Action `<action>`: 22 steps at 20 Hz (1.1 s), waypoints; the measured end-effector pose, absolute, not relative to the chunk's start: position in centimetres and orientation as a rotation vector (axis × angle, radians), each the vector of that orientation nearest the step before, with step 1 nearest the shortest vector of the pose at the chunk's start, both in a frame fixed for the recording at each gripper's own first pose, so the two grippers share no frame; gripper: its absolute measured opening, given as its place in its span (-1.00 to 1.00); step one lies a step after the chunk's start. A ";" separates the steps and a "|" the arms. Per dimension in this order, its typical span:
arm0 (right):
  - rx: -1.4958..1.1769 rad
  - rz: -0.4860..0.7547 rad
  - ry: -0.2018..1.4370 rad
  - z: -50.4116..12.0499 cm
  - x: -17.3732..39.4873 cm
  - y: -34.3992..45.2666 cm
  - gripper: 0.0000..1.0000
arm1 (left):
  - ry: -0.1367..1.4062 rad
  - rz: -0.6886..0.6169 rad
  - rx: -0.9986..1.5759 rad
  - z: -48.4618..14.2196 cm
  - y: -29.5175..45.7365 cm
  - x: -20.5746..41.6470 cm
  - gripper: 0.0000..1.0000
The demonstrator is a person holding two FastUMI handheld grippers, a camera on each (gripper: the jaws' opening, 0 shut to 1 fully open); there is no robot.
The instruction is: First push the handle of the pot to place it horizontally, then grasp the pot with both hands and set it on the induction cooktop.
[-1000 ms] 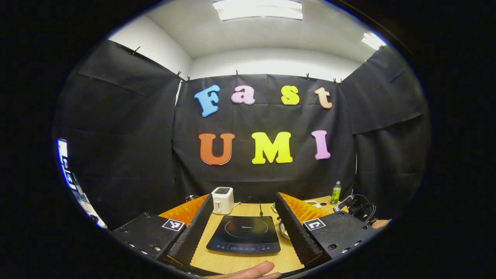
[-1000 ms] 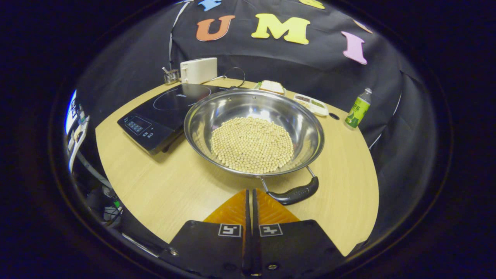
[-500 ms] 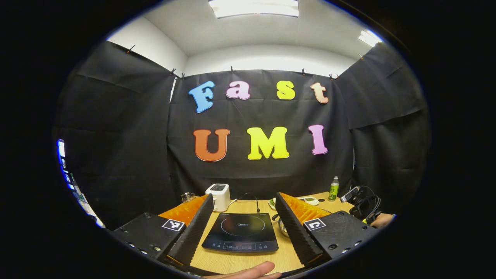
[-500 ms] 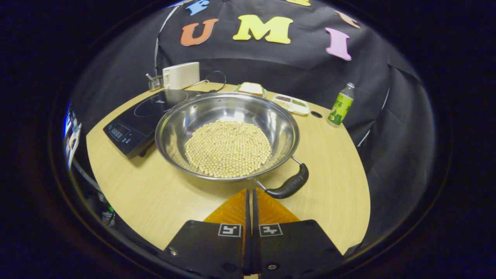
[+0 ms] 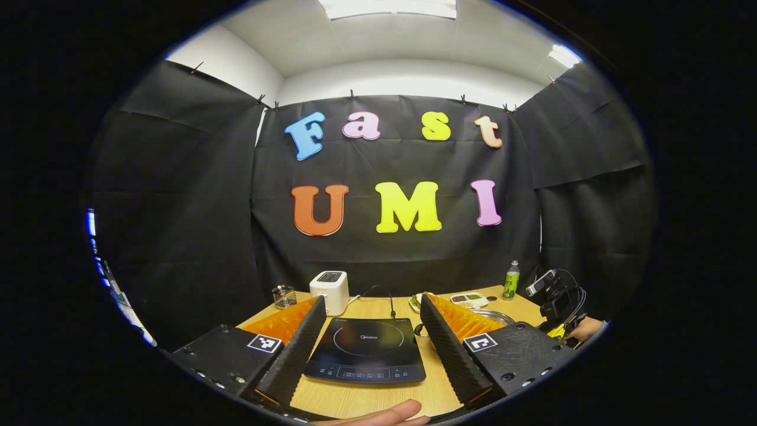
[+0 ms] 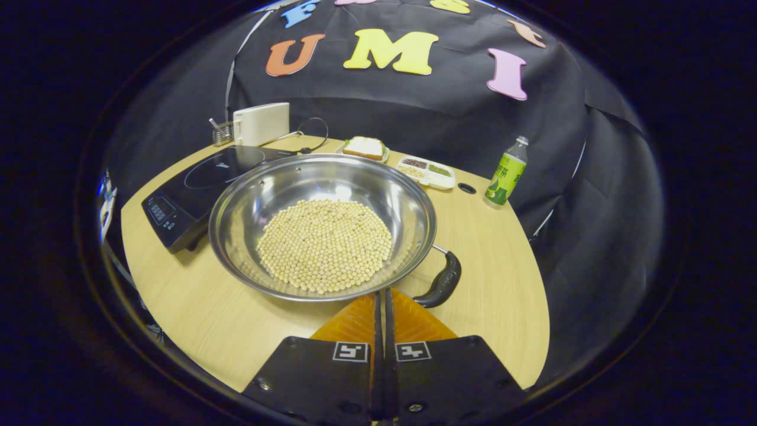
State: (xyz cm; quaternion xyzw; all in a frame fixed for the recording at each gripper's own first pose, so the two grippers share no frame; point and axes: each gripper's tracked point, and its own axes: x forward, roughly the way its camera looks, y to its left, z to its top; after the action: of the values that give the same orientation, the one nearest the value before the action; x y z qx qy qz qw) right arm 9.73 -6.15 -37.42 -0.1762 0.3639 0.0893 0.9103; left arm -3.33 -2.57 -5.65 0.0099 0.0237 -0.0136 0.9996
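Observation:
A steel pot (image 6: pixel 322 228) holding pale beans sits on the wooden table (image 6: pixel 491 284). Its black handle (image 6: pixel 442 285) points toward the near right. My right gripper (image 6: pixel 381 293) is shut with nothing in it, its tips at the pot's near rim just left of the handle. The black induction cooktop (image 6: pixel 195 183) lies to the pot's left, touching or nearly so. In the left gripper view, my left gripper (image 5: pixel 372 299) hangs open above the cooktop (image 5: pixel 365 355). A sliver of the pot's rim (image 5: pixel 491 316) shows behind its right finger.
A white toaster (image 6: pixel 260 123) and a small utensil cup (image 6: pixel 220 133) stand behind the cooktop. A sandwich plate (image 6: pixel 365 147), a compartment tray (image 6: pixel 426 171) and a green bottle (image 6: pixel 505 171) line the far edge. A thumb (image 5: pixel 378 414) shows at the bottom of the left gripper view.
The pot has turned: its handle swung from the near side toward the right while the shut right gripper closed in on the rim. The left gripper view shifted, showing more table.

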 end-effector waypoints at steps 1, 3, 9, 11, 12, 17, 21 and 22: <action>-0.365 0.178 0.751 -37.6 10.2 -6.4 -0.93 | 0.055 -0.027 0.020 -6.0 -2.6 -3.1 0.92; -0.349 0.158 0.759 -38.1 11.0 -6.8 -0.98 | 0.069 -0.028 0.018 -6.6 -2.6 -2.7 0.92; -0.375 0.132 0.721 -38.3 13.3 -7.3 -0.93 | 0.094 -0.034 0.016 -7.7 -2.8 -1.8 0.92; -0.370 0.128 0.711 -38.3 13.5 -7.1 -0.93 | 0.099 -0.043 0.017 -7.9 -3.2 -1.6 0.92; -0.365 0.123 0.704 -38.5 14.0 -7.1 -0.92 | 0.102 -0.047 0.019 -8.1 -3.4 -1.4 0.92; -0.307 0.099 0.659 -38.0 14.5 -7.0 -0.92 | 0.127 -0.085 0.013 -9.4 -5.2 -0.2 0.92; -0.237 0.076 0.623 -36.8 13.9 -7.7 -0.88 | 0.156 -0.111 -0.005 -10.5 -6.7 1.7 0.92; -0.215 0.083 0.619 -36.5 13.8 -7.5 -0.83 | 0.162 -0.115 -0.017 -10.8 -7.0 2.3 0.92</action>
State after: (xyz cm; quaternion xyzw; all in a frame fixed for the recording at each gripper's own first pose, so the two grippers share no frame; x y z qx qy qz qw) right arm 13.80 -7.46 -36.54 -0.1058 0.3039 0.0409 0.9459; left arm 2.30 -6.96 -10.75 -0.0085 0.0809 -0.0574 0.9950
